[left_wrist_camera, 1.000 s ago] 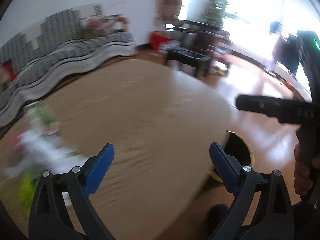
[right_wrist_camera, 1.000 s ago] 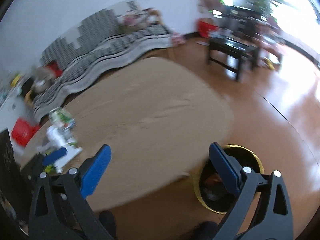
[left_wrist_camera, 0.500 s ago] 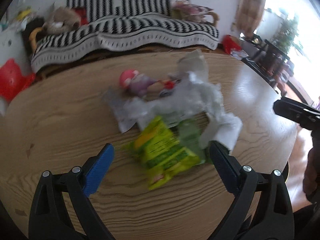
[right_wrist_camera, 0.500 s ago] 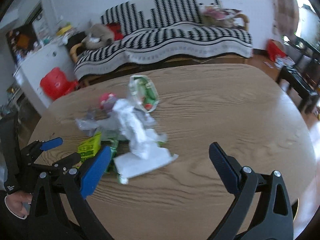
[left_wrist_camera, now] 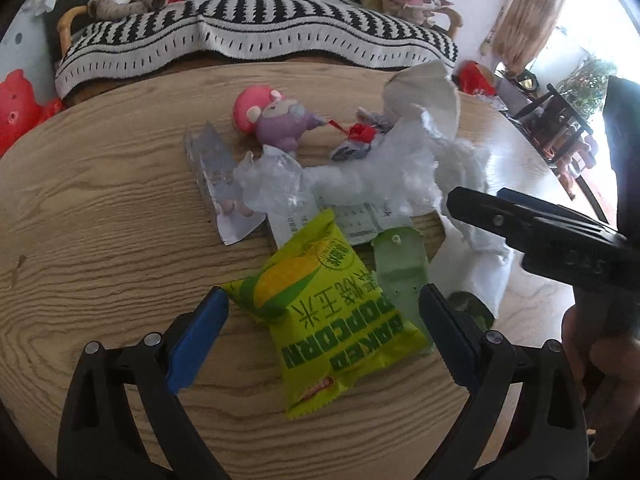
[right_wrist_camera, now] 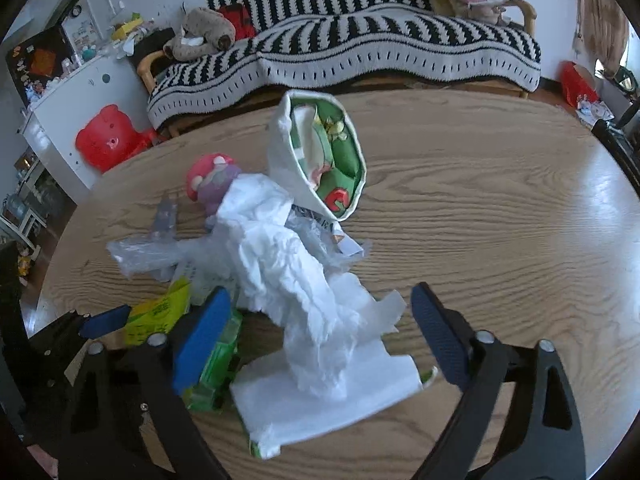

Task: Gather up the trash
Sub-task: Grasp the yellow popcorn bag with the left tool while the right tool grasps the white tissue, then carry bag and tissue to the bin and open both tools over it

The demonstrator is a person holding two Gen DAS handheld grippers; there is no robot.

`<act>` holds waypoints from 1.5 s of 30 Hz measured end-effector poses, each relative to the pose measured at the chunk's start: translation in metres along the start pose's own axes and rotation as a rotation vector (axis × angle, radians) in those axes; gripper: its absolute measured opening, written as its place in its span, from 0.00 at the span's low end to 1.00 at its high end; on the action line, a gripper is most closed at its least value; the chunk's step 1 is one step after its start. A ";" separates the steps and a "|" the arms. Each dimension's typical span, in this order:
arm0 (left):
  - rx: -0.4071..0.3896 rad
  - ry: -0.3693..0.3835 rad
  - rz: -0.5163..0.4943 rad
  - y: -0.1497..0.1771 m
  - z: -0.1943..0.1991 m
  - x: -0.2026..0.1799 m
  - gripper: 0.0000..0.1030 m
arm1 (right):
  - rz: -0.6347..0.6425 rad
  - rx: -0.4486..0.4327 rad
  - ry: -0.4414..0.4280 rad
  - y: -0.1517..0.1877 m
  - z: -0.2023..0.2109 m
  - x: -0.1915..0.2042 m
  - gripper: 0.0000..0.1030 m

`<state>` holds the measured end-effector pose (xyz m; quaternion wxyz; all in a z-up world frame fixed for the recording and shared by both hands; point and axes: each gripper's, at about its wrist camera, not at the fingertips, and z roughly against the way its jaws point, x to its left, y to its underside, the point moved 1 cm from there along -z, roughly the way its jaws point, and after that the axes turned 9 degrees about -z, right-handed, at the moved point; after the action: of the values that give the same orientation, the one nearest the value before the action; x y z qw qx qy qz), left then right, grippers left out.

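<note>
I've got both grippers angled down over the trash pile in the middle of the wooden tabletop [left_wrist_camera: 92, 208]. My left gripper [left_wrist_camera: 322, 316] stands wide, its blue pads either side of the yellow-green popcorn bag [left_wrist_camera: 320, 316], which lies flat at the near edge of the heap. The pads aren't pressing on it yet. My right gripper [right_wrist_camera: 320, 320] is closing now, with the crumpled white paper [right_wrist_camera: 304, 292] between its jaws but no pad on it that I can see.

To do this well, I reckon I should drop the left lower so the pads straddle the bag's puffed middle, not its thin sealed edge, then squeeze. On the right, I want a thick fold of the paper, since a loose corner could tear or slip out. The pale green plastic piece [left_wrist_camera: 400, 264] lies just beside the bag; I'd keep clear of it so it doesn't get dragged along.

The pink and purple plush toy [left_wrist_camera: 272, 120] sits behind the heap. That looks like no trash, so I leave it.
</note>
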<state>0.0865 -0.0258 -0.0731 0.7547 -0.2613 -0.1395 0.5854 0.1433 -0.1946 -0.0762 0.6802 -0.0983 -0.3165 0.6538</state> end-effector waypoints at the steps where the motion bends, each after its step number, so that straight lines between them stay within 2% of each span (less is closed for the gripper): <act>1: 0.000 -0.002 0.005 -0.001 -0.002 0.003 0.90 | 0.002 0.003 0.001 0.000 -0.002 0.001 0.68; 3: -0.001 -0.004 0.010 -0.001 -0.004 0.004 0.87 | 0.007 0.009 -0.012 -0.001 -0.004 0.003 0.40; 4: -0.002 -0.007 0.010 -0.001 -0.004 0.005 0.78 | 0.011 0.004 -0.014 -0.001 -0.002 0.005 0.33; 5: -0.005 -0.004 0.012 -0.002 -0.004 0.006 0.74 | 0.016 -0.011 -0.014 -0.002 0.001 0.007 0.28; 6: -0.004 0.001 0.014 -0.002 -0.004 0.006 0.62 | 0.018 -0.023 -0.015 -0.002 0.005 0.008 0.24; 7: -0.003 0.003 0.017 -0.003 -0.004 0.007 0.59 | 0.020 -0.035 -0.017 -0.003 0.009 0.008 0.23; 8: -0.003 0.002 0.021 -0.004 -0.002 0.007 0.57 | 0.018 -0.054 -0.020 -0.004 0.016 0.009 0.22; 9: -0.005 0.003 0.022 -0.003 0.000 0.007 0.48 | 0.015 -0.073 -0.024 -0.005 0.022 0.008 0.21; 14: -0.062 -0.010 0.023 -0.011 0.023 0.007 0.47 | -0.012 -0.124 -0.049 -0.005 0.050 0.002 0.21; 20: -0.123 -0.060 -0.010 -0.021 0.050 0.003 0.47 | -0.017 -0.129 -0.027 0.005 0.071 -0.016 0.21; 24: -0.150 -0.078 -0.027 -0.026 0.060 0.000 0.47 | -0.017 -0.115 0.028 0.018 0.080 -0.039 0.21; 27: -0.172 -0.094 -0.042 -0.032 0.066 -0.010 0.47 | -0.063 -0.108 0.049 0.023 0.091 -0.065 0.21; 31: -0.182 -0.079 -0.071 -0.035 0.063 -0.026 0.47 | -0.129 -0.114 0.067 0.029 0.112 -0.097 0.21; 36: -0.178 -0.010 -0.155 -0.041 0.054 -0.076 0.47 | -0.160 -0.138 0.119 0.046 0.146 -0.130 0.21; 45: -0.215 0.165 -0.355 -0.031 0.044 -0.219 0.47 | -0.300 -0.192 0.224 0.095 0.221 -0.228 0.21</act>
<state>0.0286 -0.2303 0.0018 0.8224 -0.3588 -0.1828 0.4019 -0.0462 -0.4614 -0.0247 0.7884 -0.1866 -0.3107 0.4970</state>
